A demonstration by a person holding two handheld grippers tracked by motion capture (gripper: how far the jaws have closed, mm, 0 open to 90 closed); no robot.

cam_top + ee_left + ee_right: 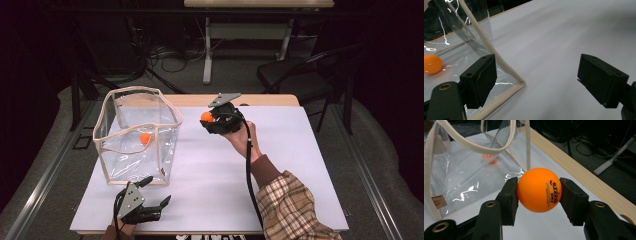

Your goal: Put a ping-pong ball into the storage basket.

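Note:
My right gripper (209,119) is shut on an orange ping-pong ball (539,190), which also shows as an orange dot (206,117) held above the table to the right of a clear plastic bag (135,135) with cream trim. Its pads press the ball from both sides. A second orange ball (145,138) lies inside the bag, visible through the plastic (431,64) (489,158). My left gripper (156,191) rests near the table's front edge, just in front of the bag's near corner (520,83), jaws open with nothing between them.
The white table sheet (290,165) covers a wooden table; its far edge (579,170) runs behind the held ball. A dark chair (300,75) and a desk leg with cables (207,50) stand on the floor beyond the table.

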